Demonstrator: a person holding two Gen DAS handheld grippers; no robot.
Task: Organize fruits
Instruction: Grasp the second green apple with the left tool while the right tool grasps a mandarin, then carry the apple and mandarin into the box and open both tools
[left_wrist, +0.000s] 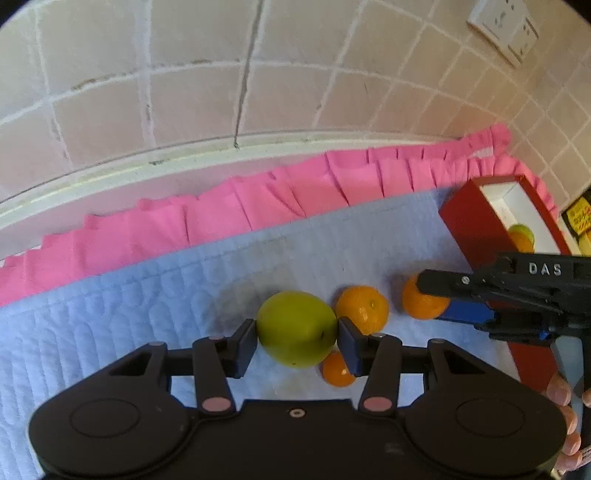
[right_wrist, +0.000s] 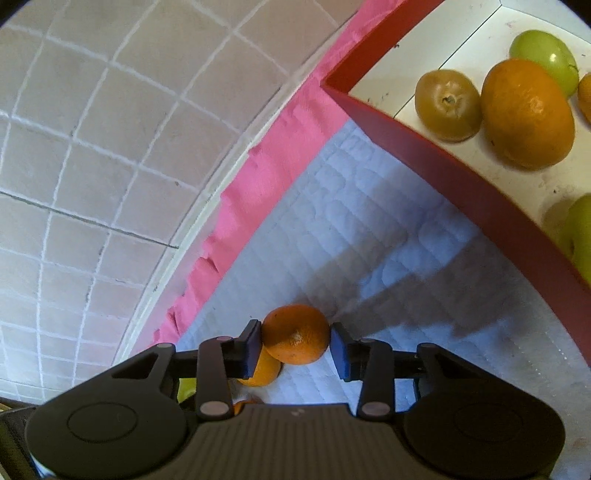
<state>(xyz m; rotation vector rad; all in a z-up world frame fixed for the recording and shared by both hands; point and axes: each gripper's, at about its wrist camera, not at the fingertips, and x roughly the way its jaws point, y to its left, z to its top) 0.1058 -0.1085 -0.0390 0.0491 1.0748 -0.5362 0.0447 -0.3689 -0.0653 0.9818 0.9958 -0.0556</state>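
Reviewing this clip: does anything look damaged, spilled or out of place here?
One oddity: a grey smudge stains the blue quilted mat just left of the green fruit. One fruit in the red box is dull brownish, unlike its bright neighbours. Nothing looks spilled or broken.

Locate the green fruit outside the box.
Left wrist view: the green fruit lies on the blue cloth between the left gripper's pads, with an orange just right.
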